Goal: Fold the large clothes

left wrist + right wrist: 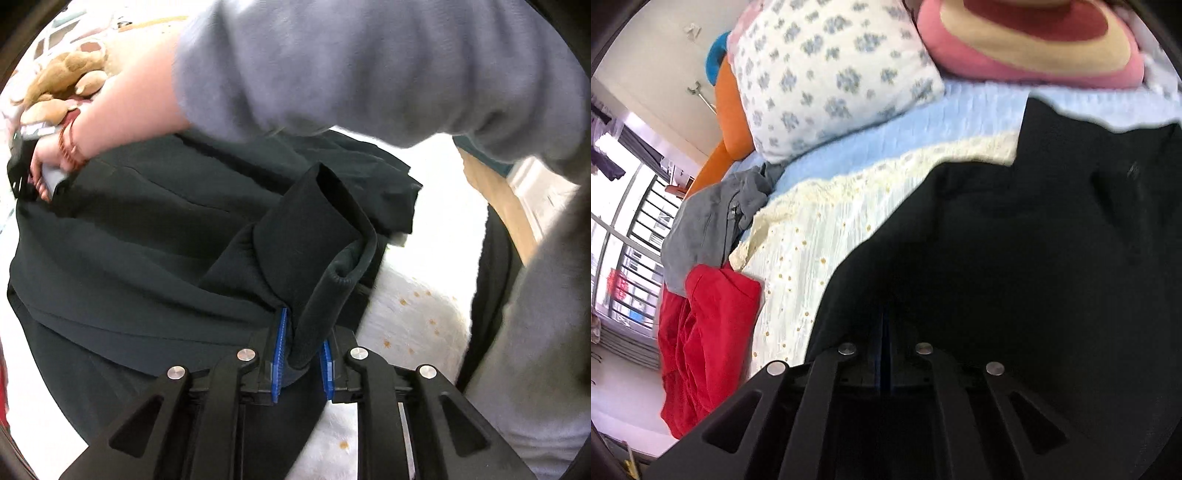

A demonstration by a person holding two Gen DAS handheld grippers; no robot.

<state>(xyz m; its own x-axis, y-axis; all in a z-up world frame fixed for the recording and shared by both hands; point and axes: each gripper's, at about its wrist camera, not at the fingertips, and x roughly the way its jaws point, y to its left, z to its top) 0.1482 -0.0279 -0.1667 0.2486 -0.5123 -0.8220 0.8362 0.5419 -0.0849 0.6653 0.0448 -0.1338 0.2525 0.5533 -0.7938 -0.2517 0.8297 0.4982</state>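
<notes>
A large black garment (140,236) lies spread over the bed's white cover (413,317). In the left wrist view my left gripper (303,356) is shut on the garment's rolled cuff (317,236), which stands up between the blue pads (280,347). A person's arm in a grey-blue sleeve (351,62) crosses above, its hand (48,155) at the garment's far left edge. In the right wrist view the same garment (1015,258) fills the right side. My right gripper (885,332) has its fingers pressed together, pinching the dark fabric at its edge.
A flowered pillow (831,74) and a pink cushion (1027,48) lie at the head of the bed. A grey garment (709,225) and a red one (701,343) are heaped at the left edge by a barred window (624,266). A brown plush toy (62,81) sits at far left.
</notes>
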